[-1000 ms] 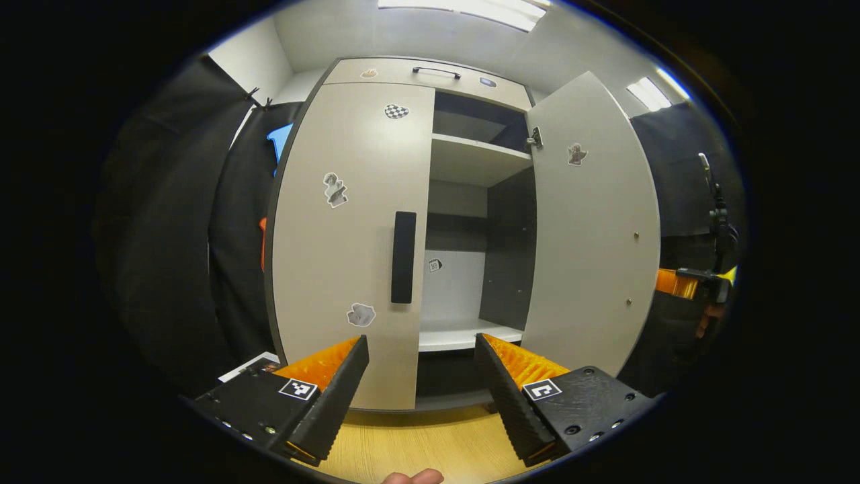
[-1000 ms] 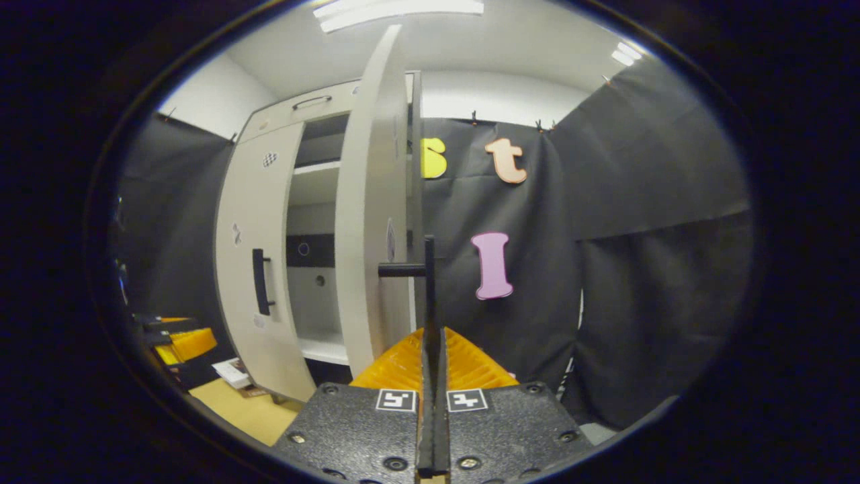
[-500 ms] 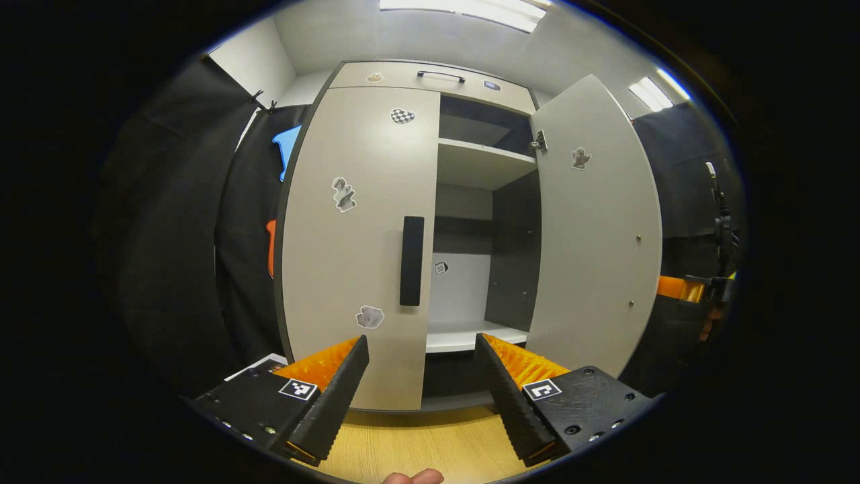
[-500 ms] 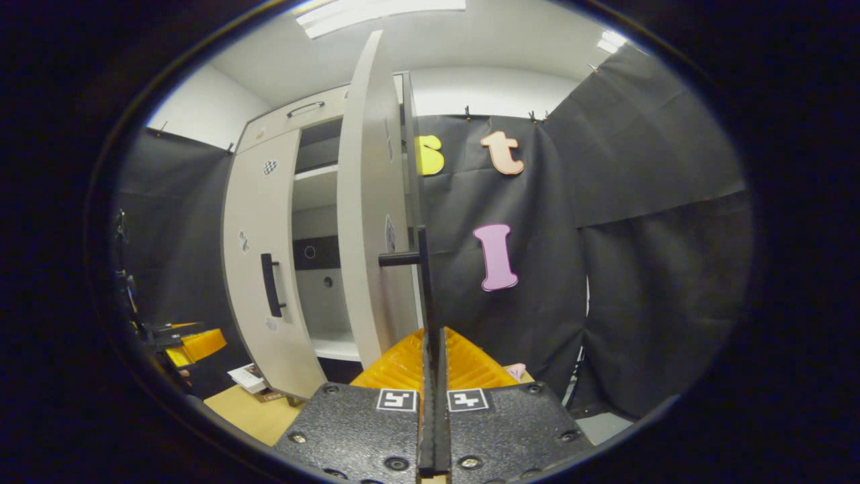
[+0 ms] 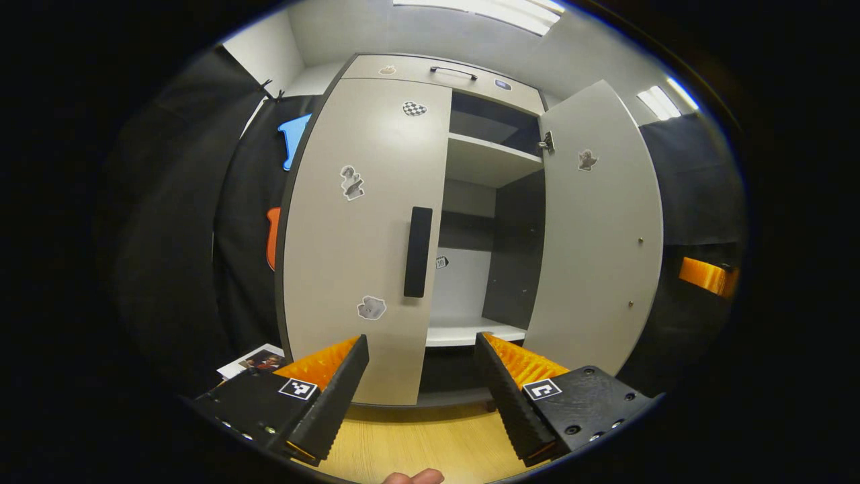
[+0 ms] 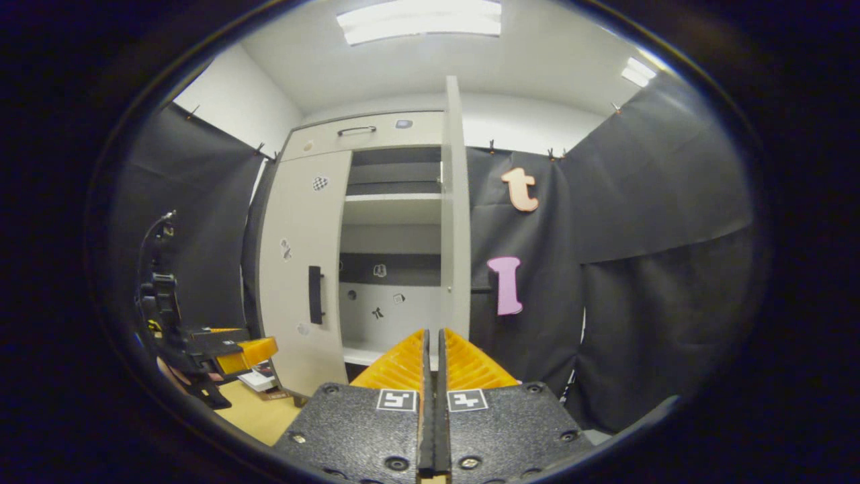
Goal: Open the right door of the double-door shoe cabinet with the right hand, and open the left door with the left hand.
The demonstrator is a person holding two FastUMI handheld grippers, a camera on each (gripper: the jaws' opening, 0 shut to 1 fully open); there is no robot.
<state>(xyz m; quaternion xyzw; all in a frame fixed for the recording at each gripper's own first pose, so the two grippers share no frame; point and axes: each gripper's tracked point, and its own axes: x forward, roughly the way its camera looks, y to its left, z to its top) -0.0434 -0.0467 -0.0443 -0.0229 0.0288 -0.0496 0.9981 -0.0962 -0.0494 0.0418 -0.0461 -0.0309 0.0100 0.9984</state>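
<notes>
Right door stands swung wide; left door shut, handle ahead of left gripper, jaws spread. Right gripper jaws pressed together, empty. Risk: off-centre approach slips off handle.

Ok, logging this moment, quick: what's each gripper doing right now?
Left gripper: tongs open, holding nothing.
Right gripper: tongs closed, nothing between them.

Ahead of you stands the tall beige double-door shoe cabinet. Its closed left door carries the black vertical bar handle at its right edge. The open right door stands to the right, shelves between them. A printed paper sheet lies on the pale wooden floor, near left.
</notes>
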